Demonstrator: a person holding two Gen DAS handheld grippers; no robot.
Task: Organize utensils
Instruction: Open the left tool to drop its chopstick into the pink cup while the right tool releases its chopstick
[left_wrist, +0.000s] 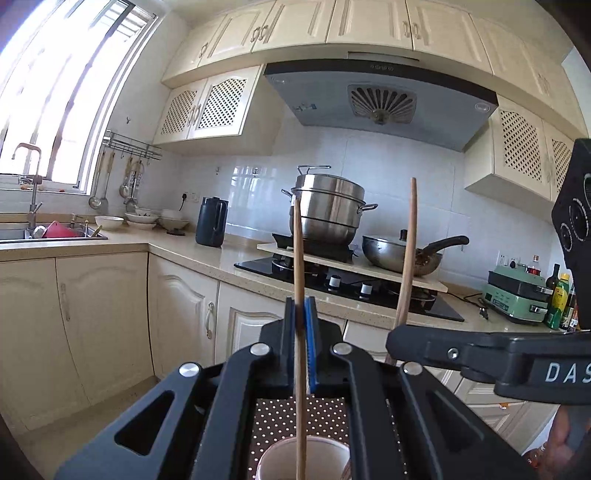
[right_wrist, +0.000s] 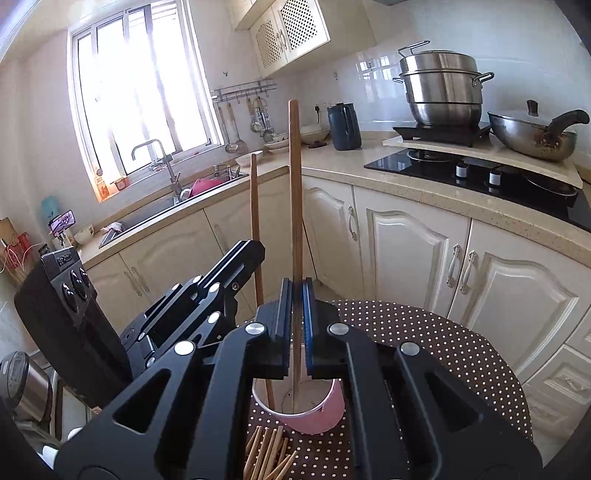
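Observation:
My left gripper (left_wrist: 301, 306) is shut on an upright wooden chopstick (left_wrist: 298, 251) whose lower end dips into a white-lined cup (left_wrist: 275, 452). Beside it, my right gripper (left_wrist: 397, 334) holds a second chopstick (left_wrist: 409, 251). In the right wrist view, my right gripper (right_wrist: 295, 291) is shut on its chopstick (right_wrist: 295, 184), and the tip stands inside the pink cup (right_wrist: 317, 417). The left gripper (right_wrist: 255, 247) comes in from the left with its chopstick (right_wrist: 255, 199) slanting into the same cup. Several loose chopsticks (right_wrist: 267, 450) lie in front of the cup.
The cup stands on a round brown table with white dots (right_wrist: 424, 339). Cream cabinets (right_wrist: 406, 251) ring the table. On the counter behind are a black hob (right_wrist: 480, 173), a steel steamer pot (right_wrist: 443, 88), a wok (right_wrist: 532, 136), a dark kettle (right_wrist: 343, 125) and a sink (right_wrist: 166, 206).

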